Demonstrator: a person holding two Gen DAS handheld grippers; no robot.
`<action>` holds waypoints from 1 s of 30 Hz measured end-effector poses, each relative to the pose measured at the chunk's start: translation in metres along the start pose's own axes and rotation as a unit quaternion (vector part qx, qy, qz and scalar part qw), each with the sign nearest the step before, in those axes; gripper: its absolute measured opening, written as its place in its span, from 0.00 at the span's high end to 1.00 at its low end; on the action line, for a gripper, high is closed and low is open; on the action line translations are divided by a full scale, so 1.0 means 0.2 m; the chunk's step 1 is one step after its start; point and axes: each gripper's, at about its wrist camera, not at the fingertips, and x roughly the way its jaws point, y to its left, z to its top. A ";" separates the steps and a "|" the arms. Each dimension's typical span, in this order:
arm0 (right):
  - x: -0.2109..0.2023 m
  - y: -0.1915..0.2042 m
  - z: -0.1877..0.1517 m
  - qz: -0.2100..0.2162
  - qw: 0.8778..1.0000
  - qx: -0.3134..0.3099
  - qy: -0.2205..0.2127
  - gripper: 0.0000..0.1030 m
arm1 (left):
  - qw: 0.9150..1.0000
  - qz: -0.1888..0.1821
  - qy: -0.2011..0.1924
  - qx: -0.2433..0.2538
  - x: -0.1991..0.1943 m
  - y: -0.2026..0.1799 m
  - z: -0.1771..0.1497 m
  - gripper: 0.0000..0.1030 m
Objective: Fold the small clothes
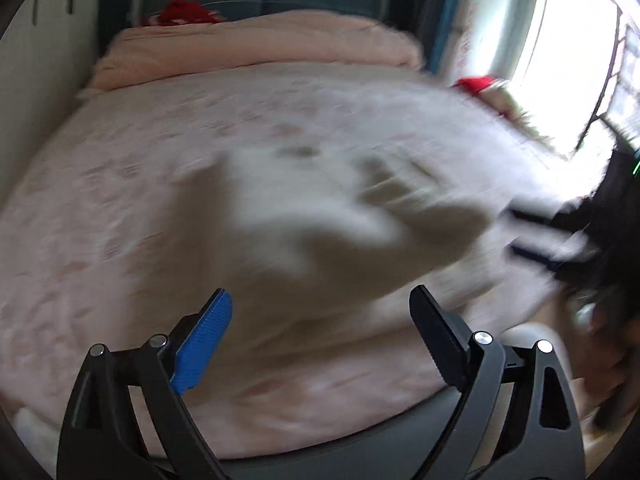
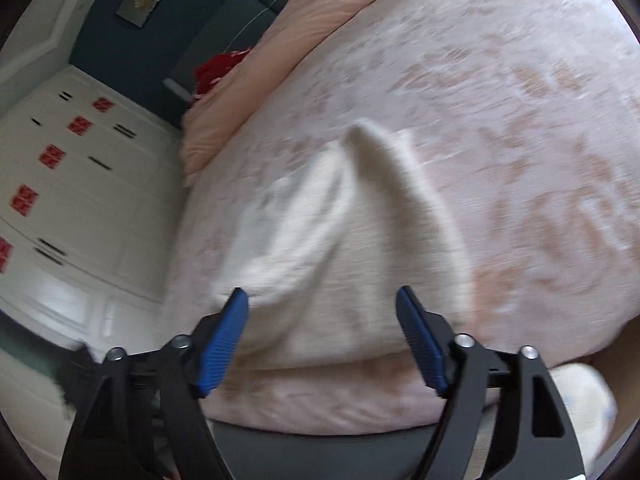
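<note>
A small white garment point(image 1: 320, 232) lies rumpled on the pink patterned bedspread point(image 1: 120, 200), near the bed's front edge. It is blurred in the left wrist view. My left gripper point(image 1: 322, 300) is open and empty, just short of the garment's near edge. In the right wrist view the same white garment point(image 2: 352, 232) lies bunched with a raised fold at its far end. My right gripper point(image 2: 322, 298) is open and empty, its fingertips over the garment's near edge. The right gripper also shows blurred at the right of the left wrist view point(image 1: 536, 236).
A folded pink duvet point(image 1: 256, 48) and red items point(image 1: 184, 12) lie at the head of the bed. White wardrobe doors point(image 2: 60, 184) stand to the left. A bright window point(image 1: 568, 52) is to the right. The bed's dark front edge point(image 2: 320, 440) is just below the grippers.
</note>
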 end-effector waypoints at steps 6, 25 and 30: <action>0.16 0.14 0.07 0.002 0.999 0.007 0.034 0.23 | 0.997 0.059 0.042 0.010 0.17 0.11 -0.06 0.15; 0.29 -0.10 0.20 -0.160 0.982 -0.087 0.045 0.79 | 0.993 -0.050 0.097 -0.051 0.32 0.20 -0.06 0.87; 0.21 -0.31 0.11 -0.082 0.997 0.003 0.015 0.73 | 0.993 -0.046 0.100 -0.047 0.32 0.17 -0.07 0.86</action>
